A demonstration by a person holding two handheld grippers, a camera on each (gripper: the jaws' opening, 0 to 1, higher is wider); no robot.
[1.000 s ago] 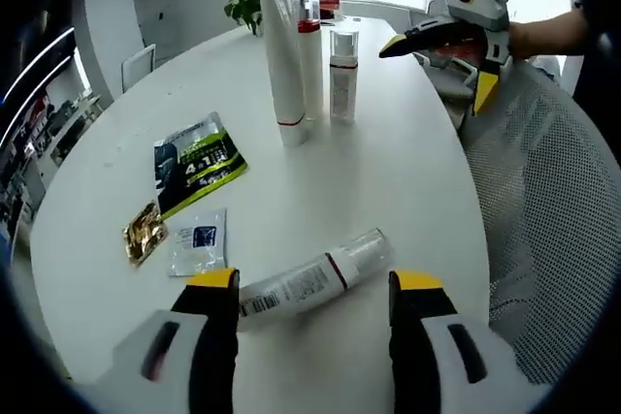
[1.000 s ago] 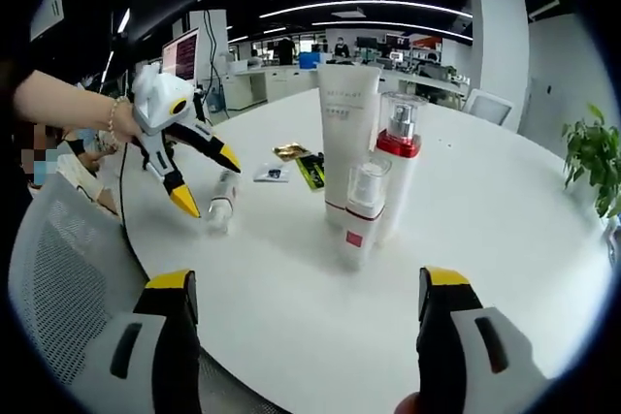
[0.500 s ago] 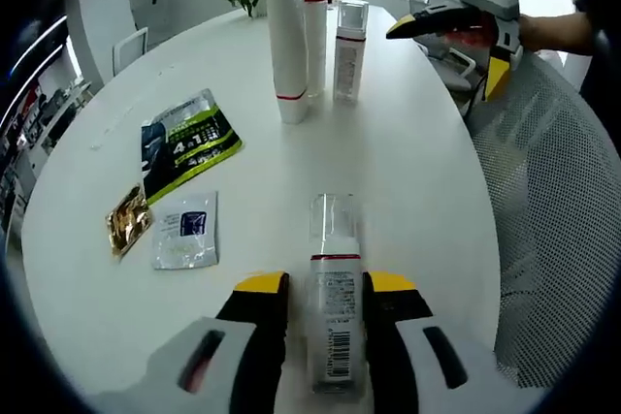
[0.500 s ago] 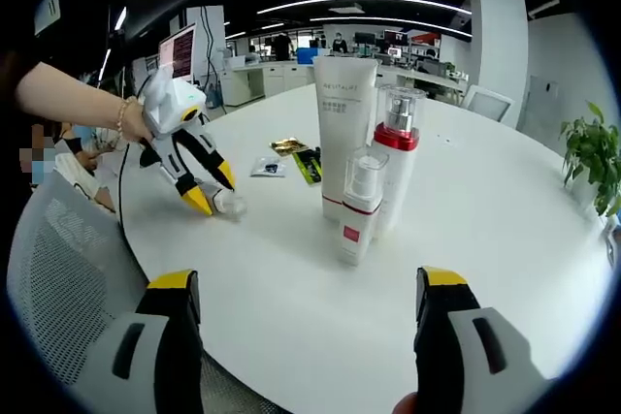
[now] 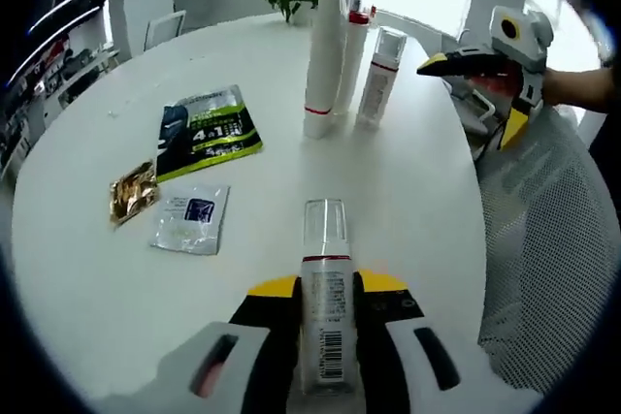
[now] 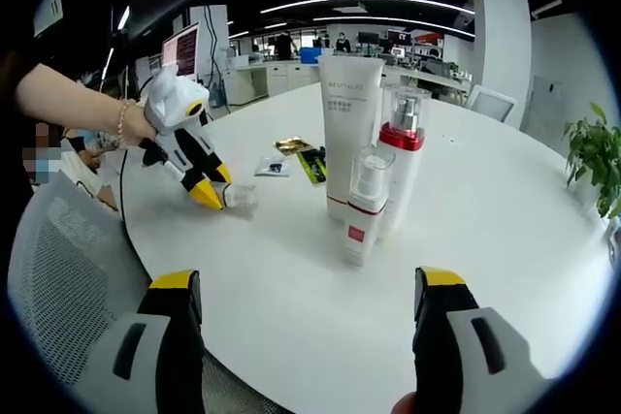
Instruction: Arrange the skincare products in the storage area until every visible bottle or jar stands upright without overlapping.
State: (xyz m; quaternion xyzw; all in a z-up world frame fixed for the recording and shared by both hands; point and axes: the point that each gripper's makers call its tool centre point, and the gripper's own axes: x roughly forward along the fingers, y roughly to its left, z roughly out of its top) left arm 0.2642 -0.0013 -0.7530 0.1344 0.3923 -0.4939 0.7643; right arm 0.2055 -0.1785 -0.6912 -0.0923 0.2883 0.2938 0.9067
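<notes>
The round white table [image 5: 417, 191] carries everything. On it the tall white tube [image 5: 323, 50] stands upright, and I place the rest from it. Touching or just beside it stand the red-collared pump bottle [image 5: 355, 46] and the small clear-capped bottle [image 5: 377, 65]; in my right gripper view the small bottle [image 6: 363, 208] stands in front of the tube [image 6: 349, 133].

My left gripper [image 5: 328, 290] is clamped on the lying bottle [image 5: 325, 298], well apart from the tube, its clear cap pointing toward the tube. A second ago my jaws stood wide on either side of that bottle while it lay crosswise; half a second ago they were nearly closed along it, and now they press its sides.

My right gripper [image 6: 306, 283] hangs with its jaws wide apart, as before, holding nothing, near the standing group.

Left of the tube in my left gripper view lie the green sachet [image 5: 207, 131], the pale sachet [image 5: 190, 217] and the gold sachet [image 5: 132, 190], unmoved.
</notes>
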